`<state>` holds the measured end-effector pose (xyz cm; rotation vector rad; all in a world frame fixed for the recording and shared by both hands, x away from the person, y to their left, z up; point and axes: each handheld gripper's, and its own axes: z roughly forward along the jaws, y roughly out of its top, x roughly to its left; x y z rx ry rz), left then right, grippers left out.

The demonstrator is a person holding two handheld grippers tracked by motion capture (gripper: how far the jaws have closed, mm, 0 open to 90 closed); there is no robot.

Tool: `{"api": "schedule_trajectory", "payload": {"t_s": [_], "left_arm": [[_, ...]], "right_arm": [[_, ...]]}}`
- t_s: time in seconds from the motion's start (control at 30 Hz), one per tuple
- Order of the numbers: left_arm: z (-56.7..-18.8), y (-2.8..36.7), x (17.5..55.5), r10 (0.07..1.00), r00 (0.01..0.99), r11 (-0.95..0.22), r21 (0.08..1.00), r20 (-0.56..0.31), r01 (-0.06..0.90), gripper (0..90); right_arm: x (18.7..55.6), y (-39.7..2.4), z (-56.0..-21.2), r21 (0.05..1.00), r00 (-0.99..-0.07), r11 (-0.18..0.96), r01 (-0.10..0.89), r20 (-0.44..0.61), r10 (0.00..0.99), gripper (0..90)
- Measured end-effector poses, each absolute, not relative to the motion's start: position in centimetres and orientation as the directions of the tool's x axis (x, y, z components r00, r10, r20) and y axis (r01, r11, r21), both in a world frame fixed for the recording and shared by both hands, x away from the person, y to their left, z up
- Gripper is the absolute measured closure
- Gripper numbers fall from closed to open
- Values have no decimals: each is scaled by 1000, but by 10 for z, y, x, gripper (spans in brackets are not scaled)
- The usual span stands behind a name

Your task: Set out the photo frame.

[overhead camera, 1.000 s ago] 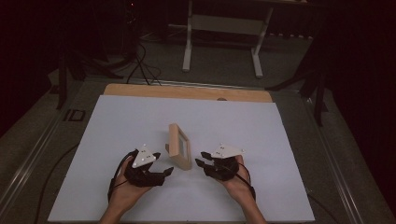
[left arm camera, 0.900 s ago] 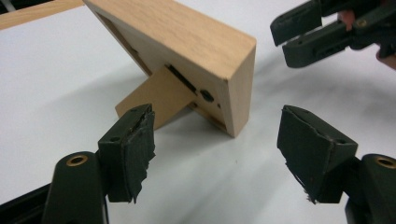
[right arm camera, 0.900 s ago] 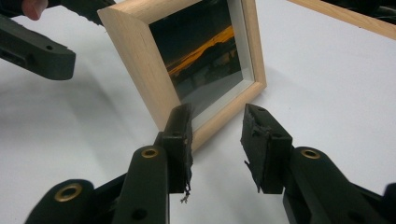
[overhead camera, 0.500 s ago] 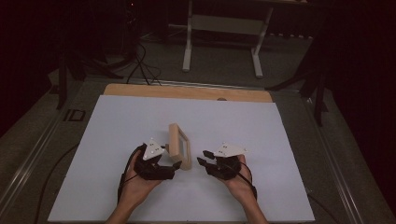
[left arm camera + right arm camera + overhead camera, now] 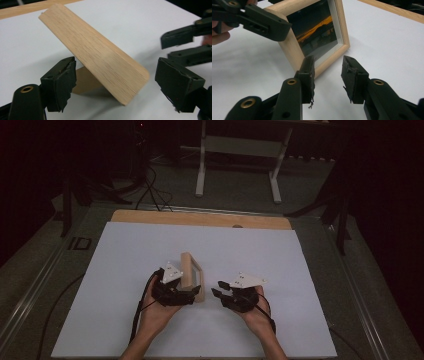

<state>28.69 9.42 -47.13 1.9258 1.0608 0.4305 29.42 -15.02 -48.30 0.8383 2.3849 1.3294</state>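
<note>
— Two grippers, one wooden picture frame [image 5: 191, 276]: where does it stand?

— Upright on the white board [image 5: 125, 250], a little toward its near edge and about midway between the side edges, propped on a back stand [image 5: 85, 81].

— Which way does it run?

— Its long axis points from the near edge to the far edge. The glass faces the right gripper [image 5: 223, 296]; the plain back faces the left gripper [image 5: 192, 295].

— Which is nearer?

— The left. Its jaws have just been opening; they stand wide apart, with the frame's near end between them, pads not pressing.

— And the right?

— Just beside the near corner on the glass side, jaws partly apart, holding nothing.

— Anything in the way?

— Nothing else lies on the board. I'd judge the leaning stand the one thing a closing left jaw could catch.
</note>
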Motion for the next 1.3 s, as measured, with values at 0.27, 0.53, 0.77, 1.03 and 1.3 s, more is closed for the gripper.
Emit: {"api": "schedule_trajectory", "payload": {"t_s": [0.27, 0.53, 0.77, 1.03, 1.3], "left_arm": [[-471, 92, 292, 832, 541, -230, 815, -118, 532, 218], [-470, 92, 294, 834, 534, -210, 813, -141, 544, 304], [-470, 92, 294, 829, 537, -206, 809, -154, 551, 322], [-469, 91, 295, 828, 539, -211, 804, -156, 556, 365], [-467, 91, 295, 830, 539, -216, 806, -146, 551, 421]], "right_arm": [[294, -150, -483, 844, -791, 407, 349, 33, 610, 623], [295, -152, -483, 846, -788, 401, 352, 36, 615, 622], [295, -153, -482, 848, -788, 399, 349, 35, 615, 623], [295, -154, -481, 849, -786, 396, 349, 36, 617, 621], [295, -156, -480, 851, -782, 390, 351, 37, 622, 621]]}}
